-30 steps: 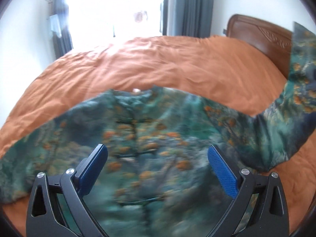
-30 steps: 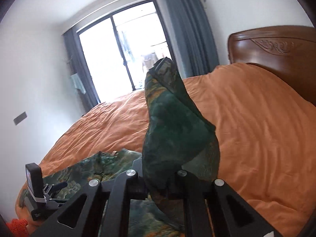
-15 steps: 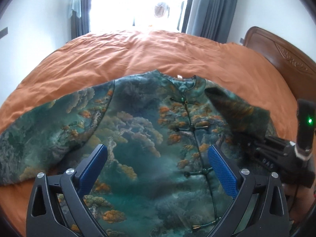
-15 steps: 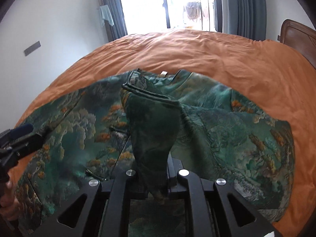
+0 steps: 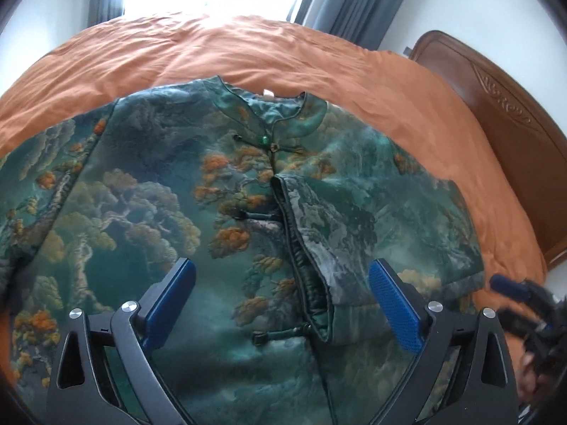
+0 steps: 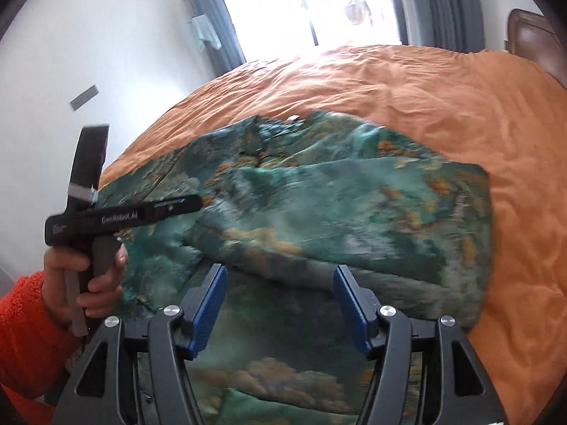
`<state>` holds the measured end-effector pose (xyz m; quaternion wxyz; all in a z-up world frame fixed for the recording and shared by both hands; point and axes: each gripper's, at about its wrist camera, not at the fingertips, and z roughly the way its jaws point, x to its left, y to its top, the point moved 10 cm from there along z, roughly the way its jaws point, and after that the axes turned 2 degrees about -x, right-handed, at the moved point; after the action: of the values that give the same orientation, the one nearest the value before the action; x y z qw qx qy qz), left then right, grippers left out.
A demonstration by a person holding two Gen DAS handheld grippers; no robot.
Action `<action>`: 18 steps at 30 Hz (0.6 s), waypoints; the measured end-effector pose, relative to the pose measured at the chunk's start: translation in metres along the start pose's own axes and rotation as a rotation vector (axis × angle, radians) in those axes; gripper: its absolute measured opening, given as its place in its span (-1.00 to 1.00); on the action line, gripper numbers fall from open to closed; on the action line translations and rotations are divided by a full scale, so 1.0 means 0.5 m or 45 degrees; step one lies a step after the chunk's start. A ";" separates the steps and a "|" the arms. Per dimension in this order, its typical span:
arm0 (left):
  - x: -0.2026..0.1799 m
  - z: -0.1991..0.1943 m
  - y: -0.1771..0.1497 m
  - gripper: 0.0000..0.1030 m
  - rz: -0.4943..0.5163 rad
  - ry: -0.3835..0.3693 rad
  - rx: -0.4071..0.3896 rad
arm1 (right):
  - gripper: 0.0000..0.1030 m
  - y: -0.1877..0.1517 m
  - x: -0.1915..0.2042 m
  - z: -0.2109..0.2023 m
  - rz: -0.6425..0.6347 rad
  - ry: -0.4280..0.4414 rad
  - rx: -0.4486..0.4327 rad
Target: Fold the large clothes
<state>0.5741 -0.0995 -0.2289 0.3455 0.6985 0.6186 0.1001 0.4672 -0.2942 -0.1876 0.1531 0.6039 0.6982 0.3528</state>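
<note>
Your orange bedspread (image 5: 248, 49) carries the green jacket (image 5: 141, 194) mid-frame, its sleeve (image 5: 336, 233) folded inward. Your right gripper (image 6: 280, 304) has just been opening, nothing between its jaws; left gripper (image 5: 283, 304) is spread, empty. Slippery satin could let the sleeve slide back.

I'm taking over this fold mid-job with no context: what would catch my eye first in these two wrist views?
A green jacket printed with orange trees lies buttoned and spread on the orange bedspread, collar toward the window. Its sleeve at the headboard side is folded in across the chest. The right gripper has just been opening with nothing between its pads; the left gripper hangs open above the jacket's front.
</note>
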 end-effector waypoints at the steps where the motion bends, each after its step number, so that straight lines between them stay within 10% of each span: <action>1: -0.007 0.019 -0.004 0.60 0.021 0.031 0.012 | 0.22 0.016 -0.044 -0.006 0.021 -0.061 -0.018; 6: -0.013 0.066 -0.037 0.22 0.097 0.151 0.055 | -0.39 0.099 -0.224 0.022 0.127 -0.254 -0.061; 13: -0.005 0.077 -0.051 0.25 0.135 0.203 0.045 | -0.42 0.064 -0.287 0.214 0.203 -0.244 0.168; 18: -0.004 0.079 -0.057 0.25 0.149 0.212 0.032 | -0.42 0.052 -0.274 0.192 0.180 -0.255 0.122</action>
<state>0.5735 -0.1158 -0.2747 0.2779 0.7269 0.6046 0.1700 0.5786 -0.3943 -0.2665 0.1679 0.6904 0.6511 0.2669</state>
